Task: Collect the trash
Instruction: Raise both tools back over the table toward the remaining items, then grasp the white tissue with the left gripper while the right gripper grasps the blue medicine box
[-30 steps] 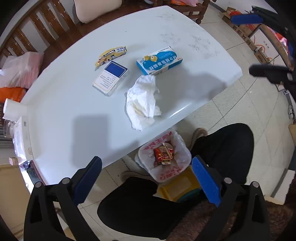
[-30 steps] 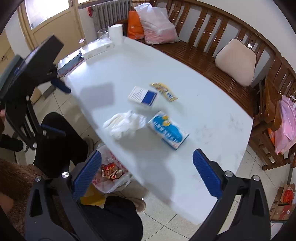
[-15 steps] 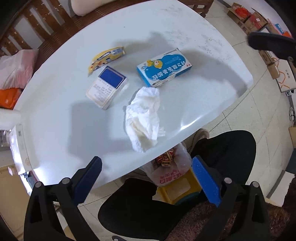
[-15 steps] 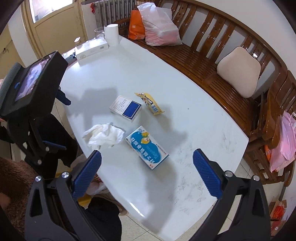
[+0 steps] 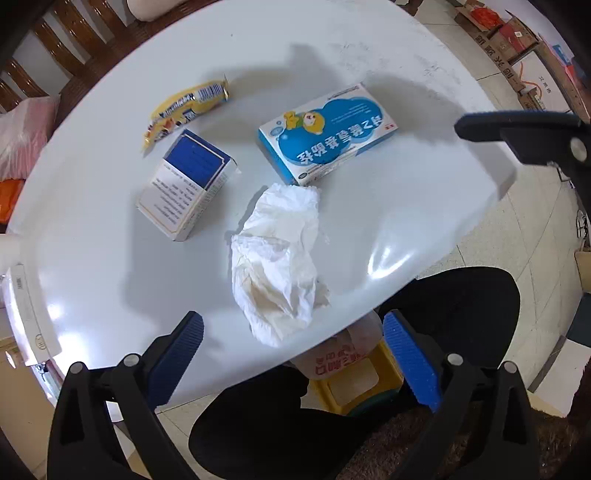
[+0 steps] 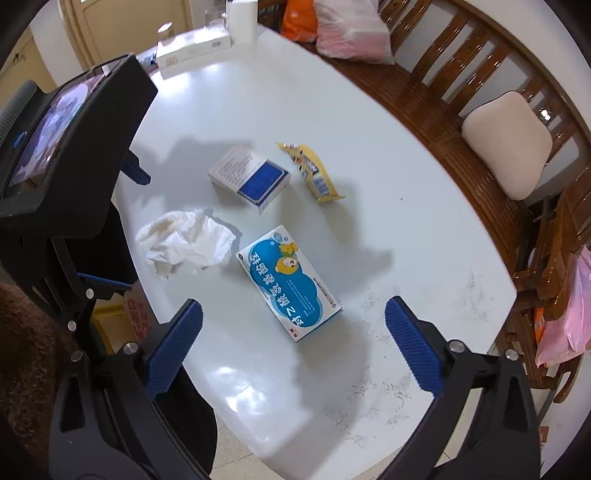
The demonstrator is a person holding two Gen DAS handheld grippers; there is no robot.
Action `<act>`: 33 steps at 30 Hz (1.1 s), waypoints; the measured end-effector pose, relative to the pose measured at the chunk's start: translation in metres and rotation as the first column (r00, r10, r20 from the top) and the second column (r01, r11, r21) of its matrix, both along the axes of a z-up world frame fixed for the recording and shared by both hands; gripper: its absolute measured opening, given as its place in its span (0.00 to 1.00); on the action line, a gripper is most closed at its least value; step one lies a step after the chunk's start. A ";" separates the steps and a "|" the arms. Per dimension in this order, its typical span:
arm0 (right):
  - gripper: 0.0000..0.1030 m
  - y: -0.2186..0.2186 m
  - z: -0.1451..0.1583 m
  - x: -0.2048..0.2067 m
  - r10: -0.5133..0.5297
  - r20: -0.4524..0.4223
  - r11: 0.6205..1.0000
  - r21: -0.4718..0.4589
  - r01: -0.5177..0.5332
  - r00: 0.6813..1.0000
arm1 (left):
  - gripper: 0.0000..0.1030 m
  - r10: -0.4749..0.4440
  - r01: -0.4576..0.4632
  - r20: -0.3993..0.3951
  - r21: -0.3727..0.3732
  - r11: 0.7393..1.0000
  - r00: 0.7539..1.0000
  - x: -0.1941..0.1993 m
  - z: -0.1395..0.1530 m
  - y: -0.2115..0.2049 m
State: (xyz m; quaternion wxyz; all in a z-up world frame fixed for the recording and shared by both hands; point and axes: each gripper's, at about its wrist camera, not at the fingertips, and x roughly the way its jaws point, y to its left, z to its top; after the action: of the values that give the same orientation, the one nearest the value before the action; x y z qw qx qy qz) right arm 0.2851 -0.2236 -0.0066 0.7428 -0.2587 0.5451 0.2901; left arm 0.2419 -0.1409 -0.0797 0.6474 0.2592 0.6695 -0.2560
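On the white table [image 5: 92, 258] lie a crumpled white tissue [image 5: 277, 258], a blue and white medicine box [image 5: 325, 133], a smaller blue-topped white box [image 5: 188, 184] and a yellow wrapper [image 5: 184, 107]. My left gripper [image 5: 291, 350] is open and empty, above the near end of the tissue. My right gripper [image 6: 293, 343] is open and empty, above the medicine box [image 6: 288, 284]. The right wrist view also shows the tissue [image 6: 184, 240], the small box [image 6: 251, 177] and the wrapper [image 6: 312, 173]. A trash bag [image 5: 343, 358] hangs under the table edge.
A wooden bench [image 6: 480, 122] with a beige cushion [image 6: 509, 140] and pink bags [image 6: 351, 29] runs behind the table. A white box [image 6: 192, 48] and paper roll [image 6: 242, 16] sit at the table's far end. A yellow stool [image 5: 354, 387] and the person's legs are below.
Both grippers have moved in over the table and lower; the trash items look larger. The left gripper went from above the trash bag to above the tissue.
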 end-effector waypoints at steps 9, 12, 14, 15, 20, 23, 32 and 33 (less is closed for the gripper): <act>0.94 0.007 -0.050 0.012 0.050 -0.081 0.997 -0.051 -0.054 0.995 | 0.93 0.011 -0.011 -0.008 0.012 1.000 1.000 0.011 -0.033 -0.003; 0.94 0.010 -0.063 0.016 0.061 -0.104 0.996 -0.057 -0.067 0.993 | 0.93 0.018 -0.018 -0.017 0.012 1.000 1.000 0.014 -0.040 -0.004; 0.94 0.013 -0.072 0.020 0.071 -0.112 0.995 -0.058 -0.077 0.991 | 0.93 0.029 -0.029 -0.020 0.007 1.000 0.999 0.017 -0.044 -0.003; 0.94 0.014 -0.076 0.020 0.073 -0.119 0.995 -0.055 -0.080 0.990 | 0.93 0.032 -0.032 -0.022 0.007 0.999 0.999 0.020 -0.045 -0.003; 0.94 0.018 -0.098 0.026 0.082 -0.145 0.993 -0.070 -0.093 0.986 | 0.93 0.030 -0.029 -0.030 0.018 0.999 0.999 0.025 -0.056 0.000; 0.94 0.021 -0.109 0.027 0.088 -0.150 0.991 -0.084 -0.101 0.985 | 0.93 0.034 -0.033 -0.047 0.019 0.999 0.998 0.025 -0.065 0.002; 0.93 0.018 -0.127 0.032 0.088 -0.177 0.992 -0.070 -0.102 0.980 | 0.93 0.062 -0.062 -0.054 0.008 0.998 0.997 0.031 -0.075 0.013; 0.93 0.018 -0.127 0.032 0.084 -0.180 0.993 -0.063 -0.097 0.980 | 0.93 0.062 -0.062 -0.049 0.006 0.998 0.997 0.034 -0.074 0.014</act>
State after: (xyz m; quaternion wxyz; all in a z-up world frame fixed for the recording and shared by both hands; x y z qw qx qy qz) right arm 0.3176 -0.2059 -0.1339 0.6677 -0.2827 0.6066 0.3259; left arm 0.2754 -0.1265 -0.1540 0.6378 0.2334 0.6935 -0.2404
